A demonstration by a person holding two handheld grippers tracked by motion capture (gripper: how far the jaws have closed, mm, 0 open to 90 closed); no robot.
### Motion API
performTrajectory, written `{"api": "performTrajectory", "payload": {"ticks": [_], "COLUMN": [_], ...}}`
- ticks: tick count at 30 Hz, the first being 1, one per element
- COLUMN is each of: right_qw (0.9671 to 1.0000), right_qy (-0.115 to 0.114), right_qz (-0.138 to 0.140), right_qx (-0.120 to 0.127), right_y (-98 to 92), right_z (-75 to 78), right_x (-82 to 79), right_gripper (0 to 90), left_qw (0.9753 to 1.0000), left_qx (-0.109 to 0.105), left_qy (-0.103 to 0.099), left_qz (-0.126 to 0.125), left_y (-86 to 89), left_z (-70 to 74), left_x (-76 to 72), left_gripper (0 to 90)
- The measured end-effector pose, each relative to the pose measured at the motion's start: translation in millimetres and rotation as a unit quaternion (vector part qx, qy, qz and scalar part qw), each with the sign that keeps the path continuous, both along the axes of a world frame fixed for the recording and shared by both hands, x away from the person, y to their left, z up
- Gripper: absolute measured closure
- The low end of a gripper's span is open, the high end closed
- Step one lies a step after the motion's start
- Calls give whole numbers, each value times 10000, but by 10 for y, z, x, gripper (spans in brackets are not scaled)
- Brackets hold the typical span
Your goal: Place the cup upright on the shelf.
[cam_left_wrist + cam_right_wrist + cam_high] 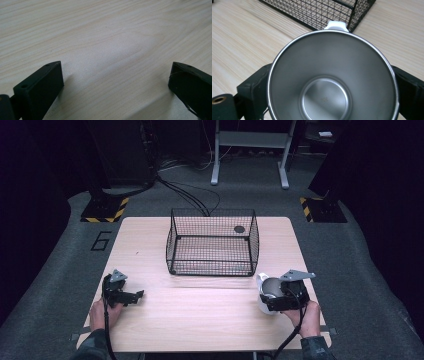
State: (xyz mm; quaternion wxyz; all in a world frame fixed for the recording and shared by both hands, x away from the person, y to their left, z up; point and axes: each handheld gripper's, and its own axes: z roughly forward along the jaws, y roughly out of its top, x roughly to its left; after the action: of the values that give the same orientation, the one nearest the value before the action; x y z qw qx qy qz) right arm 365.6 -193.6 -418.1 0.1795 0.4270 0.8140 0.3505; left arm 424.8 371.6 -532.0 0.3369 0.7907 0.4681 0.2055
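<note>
Right hand-held gripper (278,301) clasps white, steel-lined cup (333,77)

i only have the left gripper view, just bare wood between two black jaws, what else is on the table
Observer: A black wire basket stands at the middle of the table, toward the far side.
Operator: anything in it
Observer: Its floor looks bare; the round dark spot near its far right corner I cannot identify.
Operator: what's the other hand doing
Observer: The right hand-held gripper has its jaws either side of a metal cup with a white outside, near the basket's right front corner.
Operator: is the cup empty
Observer: Yes, the right gripper view looks straight into it, down to a bare steel bottom.
</note>
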Motion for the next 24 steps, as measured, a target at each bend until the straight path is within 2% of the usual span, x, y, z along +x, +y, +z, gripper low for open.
{"api": "performTrajectory", "payload": {"ticks": [9,24], "right_qw": [9996,9986], "right_qy": [-9,-21], "right_qz": [263,529], "right_qx": [36,77], "right_y": [158,357], "right_z": [44,157], "right_x": [87,200], "right_gripper": [58,58], "left_qw": [10000,10000], "left_qx": [-1,-1], "left_qy": [0,0], "left_qz": [1,1], "left_y": [0,0], "left_z": [0,0], "left_x": [0,0], "left_gripper": [0,0]}}
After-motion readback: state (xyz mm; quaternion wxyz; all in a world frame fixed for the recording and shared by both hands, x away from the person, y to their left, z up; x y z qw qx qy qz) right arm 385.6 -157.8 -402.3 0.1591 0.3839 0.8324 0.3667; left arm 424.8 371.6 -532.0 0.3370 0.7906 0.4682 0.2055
